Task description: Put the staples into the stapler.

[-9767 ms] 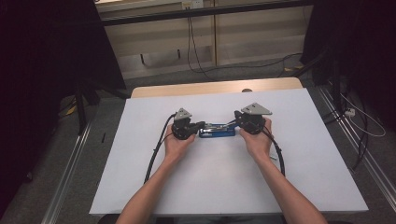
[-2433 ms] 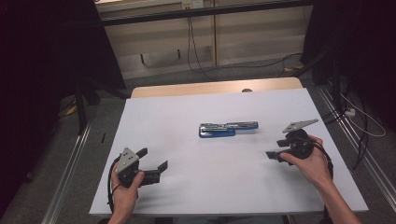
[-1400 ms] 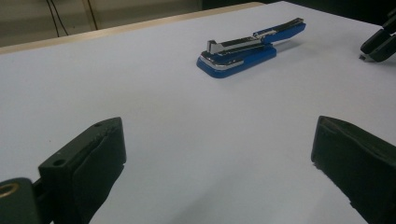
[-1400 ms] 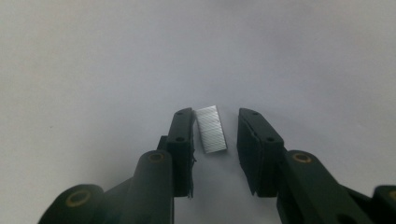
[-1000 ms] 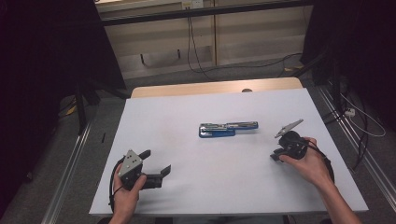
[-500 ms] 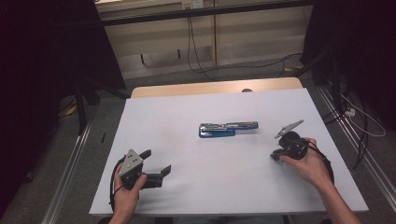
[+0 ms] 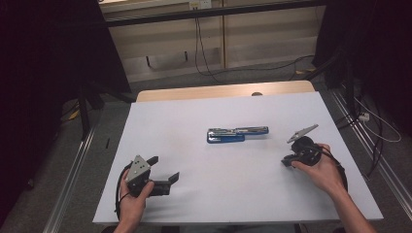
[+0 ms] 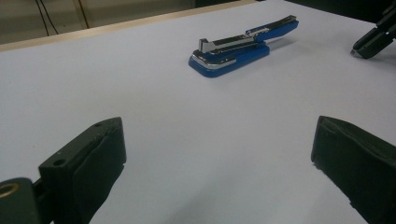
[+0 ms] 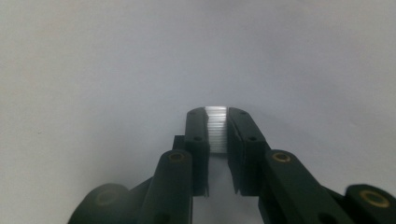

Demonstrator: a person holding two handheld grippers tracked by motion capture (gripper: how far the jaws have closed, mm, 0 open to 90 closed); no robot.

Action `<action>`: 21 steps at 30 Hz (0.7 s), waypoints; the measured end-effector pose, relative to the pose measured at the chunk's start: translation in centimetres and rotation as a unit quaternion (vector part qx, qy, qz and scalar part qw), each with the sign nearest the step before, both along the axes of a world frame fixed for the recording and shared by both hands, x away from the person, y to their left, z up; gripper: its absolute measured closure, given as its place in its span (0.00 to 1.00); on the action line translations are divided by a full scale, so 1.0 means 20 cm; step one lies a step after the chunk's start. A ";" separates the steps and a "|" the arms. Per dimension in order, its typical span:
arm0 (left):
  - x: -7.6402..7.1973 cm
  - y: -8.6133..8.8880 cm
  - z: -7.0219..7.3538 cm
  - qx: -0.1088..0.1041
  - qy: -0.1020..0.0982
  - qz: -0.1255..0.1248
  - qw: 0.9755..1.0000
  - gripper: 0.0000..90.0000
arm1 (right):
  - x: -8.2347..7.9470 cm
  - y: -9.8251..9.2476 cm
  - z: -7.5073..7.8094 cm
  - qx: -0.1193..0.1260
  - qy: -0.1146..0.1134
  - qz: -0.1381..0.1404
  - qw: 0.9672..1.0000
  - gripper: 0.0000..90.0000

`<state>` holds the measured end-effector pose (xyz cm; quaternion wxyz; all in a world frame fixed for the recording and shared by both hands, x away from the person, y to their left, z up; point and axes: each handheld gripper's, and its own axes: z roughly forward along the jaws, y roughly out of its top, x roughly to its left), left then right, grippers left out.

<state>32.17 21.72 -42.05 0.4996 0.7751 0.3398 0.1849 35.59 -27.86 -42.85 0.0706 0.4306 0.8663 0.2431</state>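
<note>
- The left gripper (image 7: 164, 167) sits at the near left of the white table (image 7: 218, 199). Its jaws are wide apart with nothing between them, and it looks across the sheet toward the work.
- The right gripper (image 7: 286, 162) is at the near right, tipped down to the surface. In the right gripper view its jaws are pinched on a short silver staple strip (image 9: 216, 128), whose ribbed face shows between the pads.
- About ten seconds back both grippers were together on the blue stapler (image 7: 237, 133). Now each hand has pulled out to its own side, and over the last second neither has shifted visibly.
- The stapler lies alone mid-table, well apart from both grippers. It is swung open, with its metal track exposed (clearest in the left gripper view (image 8: 238, 46)).
- My reading is that opening is finished and the strip is secured. Loading comes next, so the right gripper must carry the strip over to the track, and the left should probably steady the base.
</note>
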 end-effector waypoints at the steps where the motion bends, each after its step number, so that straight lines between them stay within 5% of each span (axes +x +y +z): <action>1: 0.00 0.00 0.00 0.000 -0.001 0.000 1.000 0.04 | 0.00 0.00 0.00 0.001 -0.001 0.000 1.000 0.88; 15: 0.01 0.01 0.00 -0.005 0.002 0.006 1.000 0.04 | -0.01 -0.03 0.03 0.038 -0.025 -0.028 0.999 0.88; 21: 0.01 0.01 0.00 -0.005 0.010 0.005 1.000 0.04 | 0.00 -0.02 0.04 0.041 -0.036 -0.005 0.998 0.88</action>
